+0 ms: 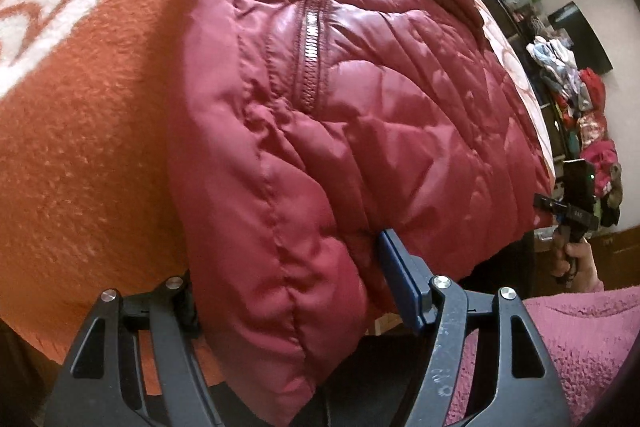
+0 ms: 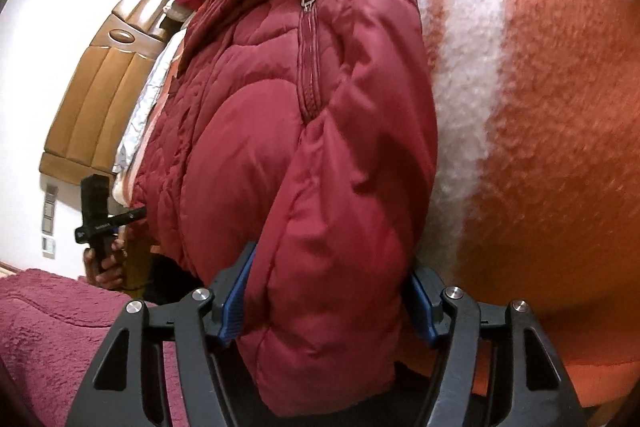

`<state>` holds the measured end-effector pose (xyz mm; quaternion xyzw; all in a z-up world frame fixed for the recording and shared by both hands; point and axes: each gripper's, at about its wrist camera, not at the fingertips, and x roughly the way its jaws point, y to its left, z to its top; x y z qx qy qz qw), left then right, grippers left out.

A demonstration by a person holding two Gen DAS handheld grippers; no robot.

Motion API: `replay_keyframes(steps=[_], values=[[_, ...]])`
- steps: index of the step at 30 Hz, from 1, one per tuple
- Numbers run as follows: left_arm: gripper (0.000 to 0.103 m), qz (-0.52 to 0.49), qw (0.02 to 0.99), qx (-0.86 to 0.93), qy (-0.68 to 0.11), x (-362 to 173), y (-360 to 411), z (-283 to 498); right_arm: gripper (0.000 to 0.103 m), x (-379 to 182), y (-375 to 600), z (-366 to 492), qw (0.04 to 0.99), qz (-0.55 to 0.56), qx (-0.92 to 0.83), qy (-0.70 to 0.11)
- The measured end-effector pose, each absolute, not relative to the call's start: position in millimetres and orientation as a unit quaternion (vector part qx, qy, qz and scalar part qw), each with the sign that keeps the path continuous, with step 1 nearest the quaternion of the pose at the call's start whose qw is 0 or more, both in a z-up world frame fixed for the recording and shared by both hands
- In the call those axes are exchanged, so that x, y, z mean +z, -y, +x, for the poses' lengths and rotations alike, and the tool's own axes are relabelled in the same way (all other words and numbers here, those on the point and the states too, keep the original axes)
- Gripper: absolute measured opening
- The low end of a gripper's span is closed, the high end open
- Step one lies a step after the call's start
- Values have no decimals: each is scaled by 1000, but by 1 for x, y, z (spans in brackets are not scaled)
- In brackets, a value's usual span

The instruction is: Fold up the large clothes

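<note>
left gripper [image 1: 288, 303]: jaws fairly wide, straddling the near left corner of the puffer jacket [image 1: 360, 99]. the blue pad [image 1: 400, 279] on one side presses the padded hem; the other finger is hidden behind the fabric, so i read this as a grip on a thick fold, not certain.

right gripper [image 2: 328, 303]: same posture at the near right corner of the jacket [image 2: 304, 147], blue pads on both sides of the hem, fabric bulging between them; held.

jacket lies on the orange-and-white blanket [image 1: 88, 147] on the bed, long axis running away from both grippers toward the collar. near hem overhangs the bed edge. both hands equally near; likely next move carries the hem away toward the collar.
</note>
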<state>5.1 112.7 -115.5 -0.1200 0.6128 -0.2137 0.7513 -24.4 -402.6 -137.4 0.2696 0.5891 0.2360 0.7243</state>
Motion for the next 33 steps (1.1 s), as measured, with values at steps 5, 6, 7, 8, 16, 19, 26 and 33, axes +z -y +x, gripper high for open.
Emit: replay_keyframes(steps=[5,6,7,8,16,19,26,33], values=[[70,-129,746,-220,-616,-119,-116,6,66,-140,402,-22,717,285,239,-590],[70,-131,745,-221,-616,-119,-115,7,66,-140,402,-21,717,284,239,-590],[70,-131,744,-222,-616,-120,-115,7,66,-140,402,-20,718,283,239,-590],[70,-131,744,-224,-616,-120,-116,7,64,-140,401,-20,718,282,240,-590],[32,-100,752,-251,-601,-111,-105,2,34,-135,397,-21,717,284,258,-582],[20,-99,761,-258,-586,-99,-106,2,26,-128,397,-20,720,301,271,-563],[15,-111,802,-266,-524,-54,-105,0,21,-84,402,-14,756,351,312,-456],[15,-134,843,-268,-448,-2,-109,16,21,-41,399,12,783,358,334,-384]])
